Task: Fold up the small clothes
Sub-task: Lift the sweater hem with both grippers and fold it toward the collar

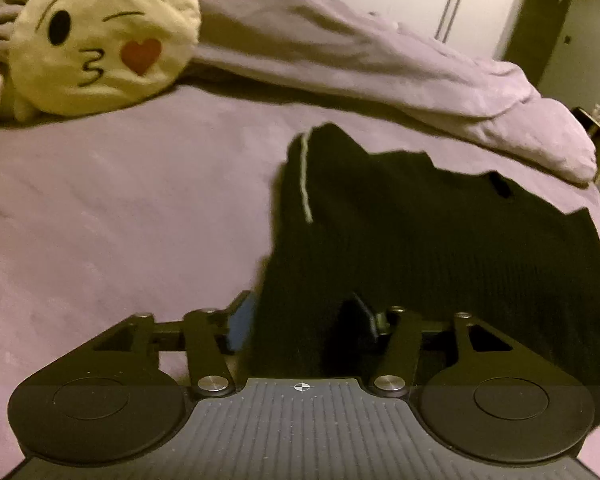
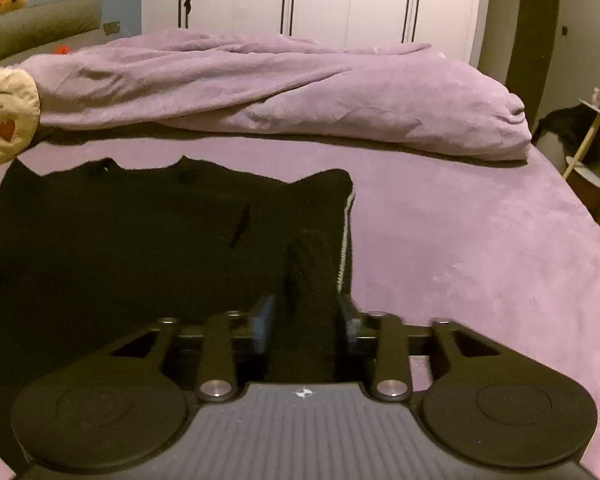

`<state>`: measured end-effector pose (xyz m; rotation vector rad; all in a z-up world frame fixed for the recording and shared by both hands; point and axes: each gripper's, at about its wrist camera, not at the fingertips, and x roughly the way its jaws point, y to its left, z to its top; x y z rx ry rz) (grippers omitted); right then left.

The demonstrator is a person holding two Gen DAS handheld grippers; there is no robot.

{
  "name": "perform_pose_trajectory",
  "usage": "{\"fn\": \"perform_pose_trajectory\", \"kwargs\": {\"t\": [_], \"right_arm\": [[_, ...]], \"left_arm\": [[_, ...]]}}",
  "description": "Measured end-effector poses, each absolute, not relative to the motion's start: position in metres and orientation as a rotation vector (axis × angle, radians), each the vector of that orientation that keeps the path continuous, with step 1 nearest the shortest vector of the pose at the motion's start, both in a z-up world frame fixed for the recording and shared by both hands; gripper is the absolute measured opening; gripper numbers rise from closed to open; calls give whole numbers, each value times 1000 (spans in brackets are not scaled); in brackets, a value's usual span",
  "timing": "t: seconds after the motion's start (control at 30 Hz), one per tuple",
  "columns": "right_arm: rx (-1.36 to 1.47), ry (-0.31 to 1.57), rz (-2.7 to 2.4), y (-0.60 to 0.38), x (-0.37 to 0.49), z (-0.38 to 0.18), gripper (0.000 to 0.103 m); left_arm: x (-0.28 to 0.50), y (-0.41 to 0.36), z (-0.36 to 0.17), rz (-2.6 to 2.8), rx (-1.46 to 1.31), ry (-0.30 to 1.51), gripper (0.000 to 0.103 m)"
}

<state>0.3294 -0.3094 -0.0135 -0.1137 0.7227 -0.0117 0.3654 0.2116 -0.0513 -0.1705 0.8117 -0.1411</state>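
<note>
A black knit garment (image 1: 420,232) with a thin pale stripe along one edge lies spread on the purple bed sheet (image 1: 120,220). My left gripper (image 1: 302,318) sits at the garment's near left corner. Its jaws stand apart and a raised fold of black fabric rises loosely between them without being pinched. In the right wrist view the same garment (image 2: 120,240) fills the left half. My right gripper (image 2: 306,316) is at its near right corner, jaws apart, with a ridge of fabric standing between the pads and clear of them.
A cream kissing-face pillow (image 1: 100,36) rests at the back left of the bed. A rumpled purple duvet (image 2: 280,92) lies across the far side. White wardrobe doors (image 2: 340,0) stand behind, and a small shelf (image 2: 596,152) stands past the bed's right edge.
</note>
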Motion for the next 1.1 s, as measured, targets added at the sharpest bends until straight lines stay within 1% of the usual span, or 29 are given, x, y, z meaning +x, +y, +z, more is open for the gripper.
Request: {"fn": "perform_pose_trajectory", "kwargs": {"t": [0.03,0.07,0.1,0.13,0.2,0.27,0.33,0.4,0.47,0.53,0.57,0.6,0.63,0.83,0.97,1.03,1.07,1.1], "right_arm": [[-115,726,-11,-311,331,-14,53],[-112,732,-11,-312,333,-16,53],[-112,732,-9,-312,333,-17,53],[-118,728,-3,-311,335,-18,52],[-132,719,7,-306,338,-19,46],[-155,703,20,-300,336,-19,23],[-198,679,-2,-292,334,-18,13],[-204,656,-17,-288,331,-16,11],[-206,648,-13,-285,328,-14,11],[-211,648,-6,-283,326,-13,11],[-221,645,-4,-281,325,-12,10],[-236,639,-7,-278,324,-11,10],[-246,632,-7,-277,322,-8,10],[-338,514,-14,-262,307,21,9],[-379,466,-57,-257,319,35,9],[-398,453,-90,-256,333,38,9],[-402,450,-103,-255,342,40,9],[-406,441,-119,-255,349,41,9]], "left_arm": [[367,212,-54,-150,-176,812,65],[368,213,-55,-154,-186,812,68],[370,214,-56,-152,-199,813,68],[371,214,-56,-153,-213,810,68],[372,210,-56,-155,-220,802,64],[375,206,-57,-148,-207,799,60],[378,201,-58,-146,-189,796,57],[379,199,-59,-158,-179,797,47],[381,200,-59,-168,-178,805,45],[383,201,-59,-178,-175,811,40],[383,201,-58,-175,-173,809,34],[382,201,-56,-169,-172,800,23],[381,201,-54,-162,-170,788,19],[362,205,-14,-189,-169,627,16],[366,200,16,-195,-140,537,15],[381,194,25,-172,-100,526,10],[388,192,28,-161,-86,522,10],[397,191,32,-144,-75,515,7]]}}
